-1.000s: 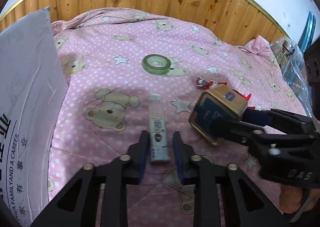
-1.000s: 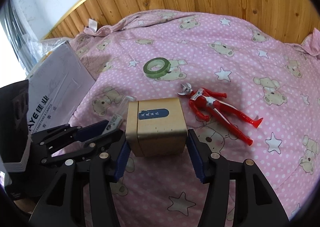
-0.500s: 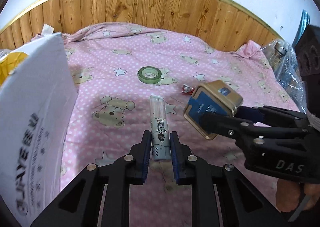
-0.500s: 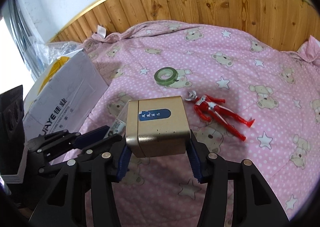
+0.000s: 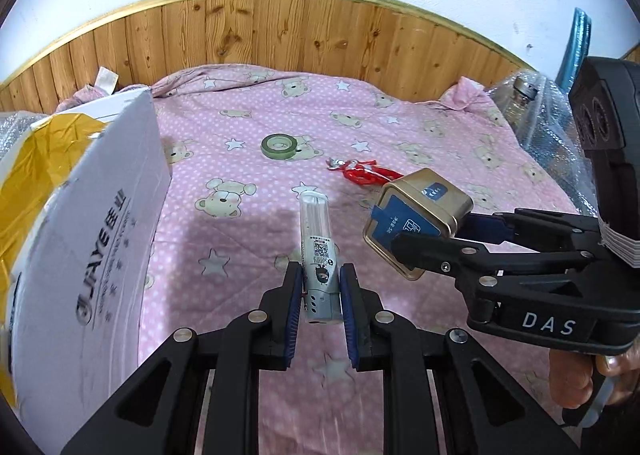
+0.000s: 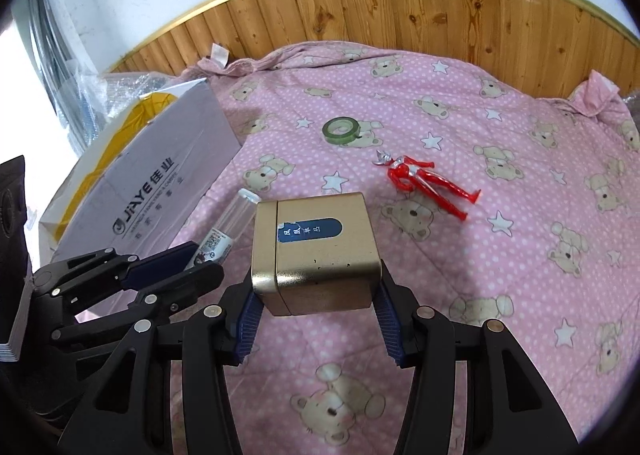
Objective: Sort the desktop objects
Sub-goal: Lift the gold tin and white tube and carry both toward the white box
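Both tongs have risen since a second ago: the tube, then lying on the bed between open fingers, is now clamped and lifted, and the tin is carried higher too.

Left tongs (image 5: 320,295): narrow, blue pads pressed on the lower end of the tube (image 5: 318,251). Tube is clear plastic with a printed label, pointing away from the camera, clear of the quilt (image 5: 400,127).

Right tongs (image 6: 316,315): closed on the gold tin (image 6: 316,251), gripped at its two sides, blue label facing up. In the left view the tin (image 5: 416,215) hangs just right of the tube, tilted, not touching it.

Lying on the pink bear-print quilt: green tape roll (image 6: 341,130) toward the far edge of the bed; red figure (image 6: 428,183) nearer and to its right, flat, head toward the tape. The two are apart.

White box (image 5: 100,235) stands at the left edge of the bed, yellow tape on its top. Wood panel wall (image 5: 320,35) runs behind the far edge. A hand (image 5: 588,375) shows on the right tongs' handle.
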